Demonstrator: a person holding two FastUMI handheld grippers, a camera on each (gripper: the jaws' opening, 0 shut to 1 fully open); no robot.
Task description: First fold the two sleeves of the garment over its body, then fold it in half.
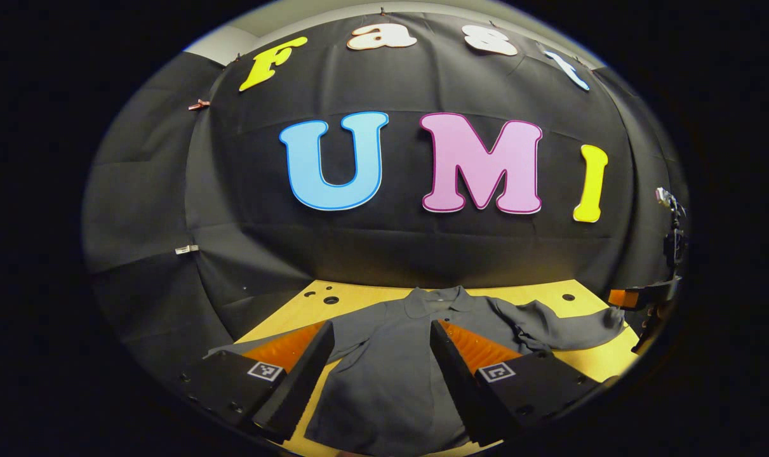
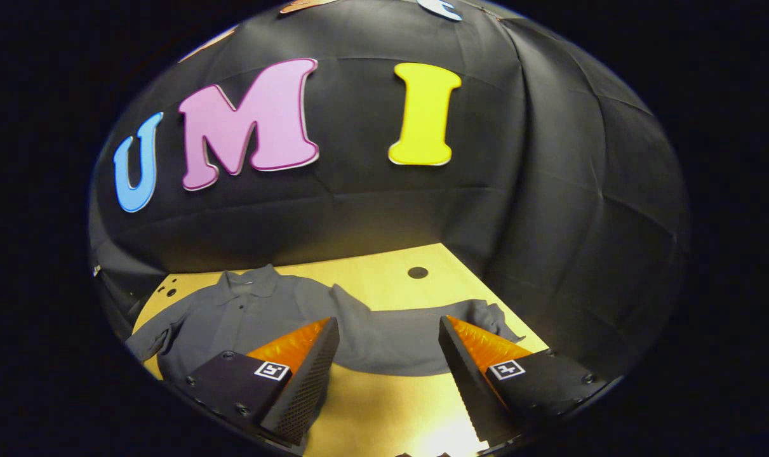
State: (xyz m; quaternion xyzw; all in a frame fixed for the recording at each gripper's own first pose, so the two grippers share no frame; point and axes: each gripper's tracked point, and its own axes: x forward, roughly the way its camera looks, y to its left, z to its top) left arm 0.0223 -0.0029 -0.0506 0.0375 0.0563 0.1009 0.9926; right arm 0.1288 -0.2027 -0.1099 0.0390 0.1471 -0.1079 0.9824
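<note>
My left claw (image 1: 381, 374) stands spread wide above the lower body of the garment (image 1: 384, 368), its two fingers (image 1: 295, 381) parted with grey cloth showing between them and nothing gripped. In the right gripper view, my right claw (image 2: 387, 374) is equally wide apart and holds nothing; bare wood of the counter (image 2: 384, 406) shows between its fingers (image 2: 305, 381), with one outstretched sleeve (image 2: 416, 346) of the garment just beyond the tips.

The garment (image 2: 251, 317), a dark grey collared shirt, lies flat and face up on the yellow wooden counter (image 1: 371, 293), its hem nearest me and its collar (image 1: 438, 298) at the far end, toward the booth wall. Both sleeves are unfolded. One sleeve (image 1: 568, 327) stretches out sideways from the shirt's body, rumpled along its length, its cuff close to the counter's side edge. The other sleeve (image 2: 146, 339) spreads out on the opposite side of the body, with its end close to the counter's other edge.

Beyond the collar, several small round holes (image 1: 324, 295) dot the counter's far corner, and another single hole (image 2: 417, 273) sits in the bare wood past the outstretched sleeve. Behind the counter hangs the black cloth wall (image 1: 384, 247) of the booth.
</note>
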